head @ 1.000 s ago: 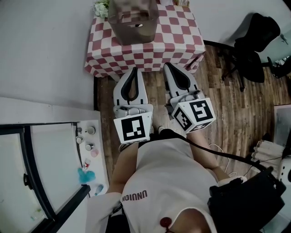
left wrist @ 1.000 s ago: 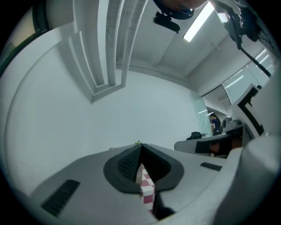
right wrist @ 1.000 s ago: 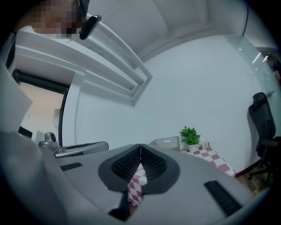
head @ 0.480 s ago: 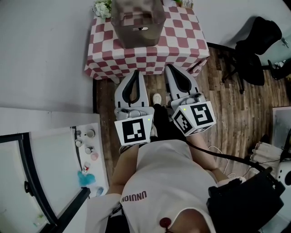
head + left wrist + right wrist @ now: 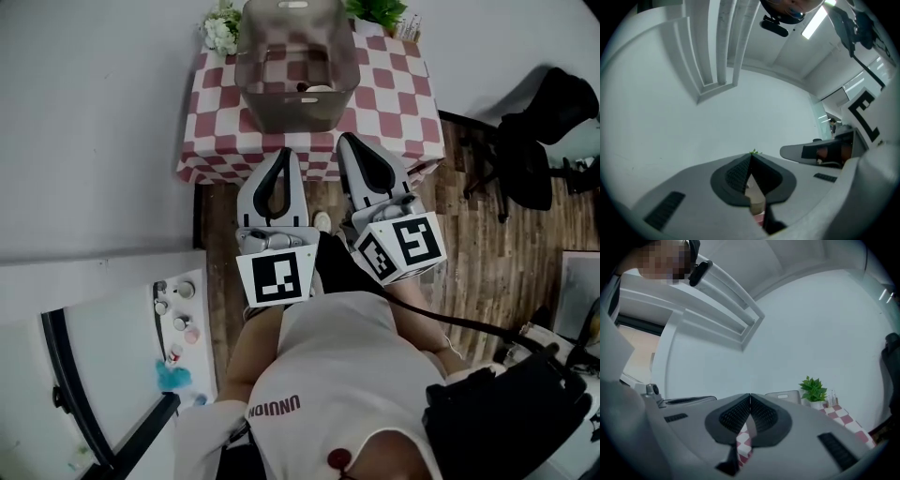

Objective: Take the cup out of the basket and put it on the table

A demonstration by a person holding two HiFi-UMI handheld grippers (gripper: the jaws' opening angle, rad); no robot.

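Note:
A grey see-through basket (image 5: 295, 66) stands on the table (image 5: 398, 103) with the red and white chequered cloth, at the top of the head view. A pale round cup (image 5: 318, 90) shows low inside it, near its front wall. My left gripper (image 5: 284, 151) is shut and empty, its tip over the table's front edge, just short of the basket. My right gripper (image 5: 343, 138) is beside it, also shut and empty, its tip over the cloth at the basket's front right corner. In the left gripper view the left gripper (image 5: 751, 155) has its pads together. The right gripper (image 5: 750, 395) shows the same, with the basket (image 5: 783, 395) just beyond.
A white-flowered plant (image 5: 217, 26) and a green potted plant (image 5: 380, 11) stand at the table's back corners. A black office chair (image 5: 530, 150) is on the wood floor to the right. A white shelf (image 5: 180, 314) with small bottles is at left, a black bag (image 5: 506, 412) at lower right.
The person has stepped toward the table. The basket has come fully into view and both gripper tips now reach the table's front edge. Both grippers have stayed shut.

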